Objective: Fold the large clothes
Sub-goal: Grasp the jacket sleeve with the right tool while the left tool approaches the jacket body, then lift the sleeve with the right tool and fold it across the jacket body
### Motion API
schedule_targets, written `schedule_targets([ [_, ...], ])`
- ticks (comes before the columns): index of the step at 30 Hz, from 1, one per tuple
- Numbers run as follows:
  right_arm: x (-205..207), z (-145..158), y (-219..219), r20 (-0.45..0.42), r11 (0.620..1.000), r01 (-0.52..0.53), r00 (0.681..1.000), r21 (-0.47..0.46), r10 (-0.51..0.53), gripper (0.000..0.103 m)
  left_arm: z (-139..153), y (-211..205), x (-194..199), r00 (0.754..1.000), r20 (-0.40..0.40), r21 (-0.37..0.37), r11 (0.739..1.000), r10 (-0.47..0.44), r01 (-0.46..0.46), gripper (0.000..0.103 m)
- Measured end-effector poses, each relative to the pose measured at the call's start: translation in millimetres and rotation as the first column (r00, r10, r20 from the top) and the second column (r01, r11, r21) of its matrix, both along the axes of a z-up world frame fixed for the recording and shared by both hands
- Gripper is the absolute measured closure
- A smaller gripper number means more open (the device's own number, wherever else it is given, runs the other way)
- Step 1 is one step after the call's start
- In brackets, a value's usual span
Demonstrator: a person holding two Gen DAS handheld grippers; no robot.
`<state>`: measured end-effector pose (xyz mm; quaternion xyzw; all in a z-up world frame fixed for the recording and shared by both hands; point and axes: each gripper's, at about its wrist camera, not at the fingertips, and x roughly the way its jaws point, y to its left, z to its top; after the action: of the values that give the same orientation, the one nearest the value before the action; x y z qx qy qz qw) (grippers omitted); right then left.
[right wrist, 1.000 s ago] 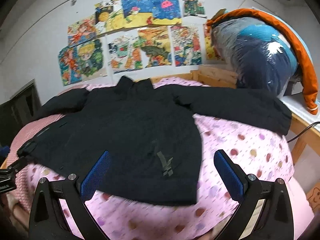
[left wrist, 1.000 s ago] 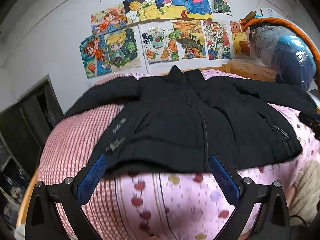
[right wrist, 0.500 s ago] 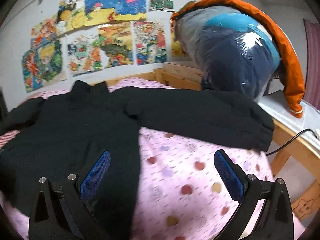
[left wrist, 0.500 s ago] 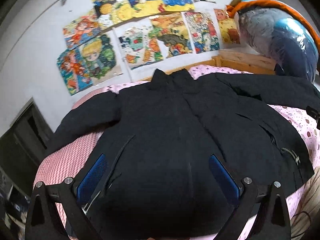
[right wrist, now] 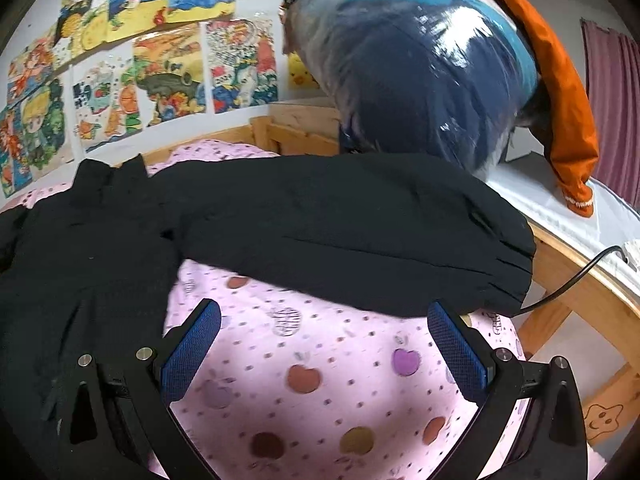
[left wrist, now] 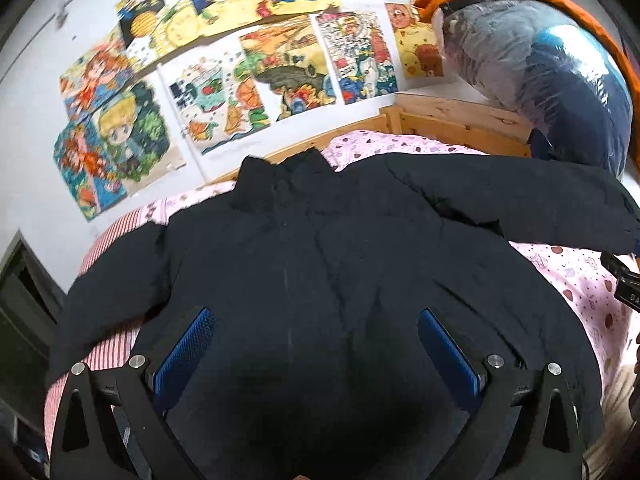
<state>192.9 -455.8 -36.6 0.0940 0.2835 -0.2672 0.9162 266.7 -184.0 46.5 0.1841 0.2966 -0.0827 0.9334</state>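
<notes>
A black jacket (left wrist: 320, 264) is seen spread flat, front up, on a bed (right wrist: 312, 360) covered with a pink spotted sheet; the collar (left wrist: 280, 176) lies toward the bed's far edge, by the wooden frame (left wrist: 452, 120). One sleeve (right wrist: 352, 232) is stretched out toward the bed's right edge, its cuff (right wrist: 516, 276) reaching the right corner by the frame rail. The other sleeve (left wrist: 116, 280) is laid toward the left edge, over a red-striped patch of bedding (left wrist: 108, 344). The left gripper (left wrist: 316, 352) is held over the jacket's lower body, fingers (left wrist: 184, 356) spread wide, nothing between them. The right gripper (right wrist: 324, 348) is held over bare sheet just below the outstretched sleeve, fingers (right wrist: 456, 352) likewise wide and empty; contact with the cloth cannot be told in either view. Part of the right gripper's body is glimpsed at the right edge of the left wrist view. A large plastic-wrapped blue bundle (right wrist: 420, 64) is noted past the bed's far right corner, with an orange garment (right wrist: 560, 92) draped over it. Coloured drawings (left wrist: 248, 64) are taped to the wall behind. A black cable (right wrist: 572, 280) is seen running by the right rail.
</notes>
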Motion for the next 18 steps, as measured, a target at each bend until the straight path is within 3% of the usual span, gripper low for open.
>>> schedule_targets([
  [10, -15.6, -31.6, -43.9, 0.094, 0.976, 0.076, 0.991, 0.202, -0.097, 0.001, -20.8, -64.0, 55.4, 0.996, -0.059, 0.014, 0.997, -0.071, 0.072, 0.0],
  [14, -16.6, -46.5, -61.6, 0.121, 0.958, 0.099, 0.983, 0.27, -0.136, 0.001, -35.0, -87.4, 88.5, 0.997, -0.049, 0.062, 0.997, -0.052, 0.055, 0.0],
  [18, -11.6, -55.0, -74.1, 0.146, 0.947, 0.122, 0.974, 0.298, -0.172, 0.001, -44.5, -103.3, 120.6, 0.998, -0.06, 0.061, 0.997, -0.035, 0.039, 0.0],
])
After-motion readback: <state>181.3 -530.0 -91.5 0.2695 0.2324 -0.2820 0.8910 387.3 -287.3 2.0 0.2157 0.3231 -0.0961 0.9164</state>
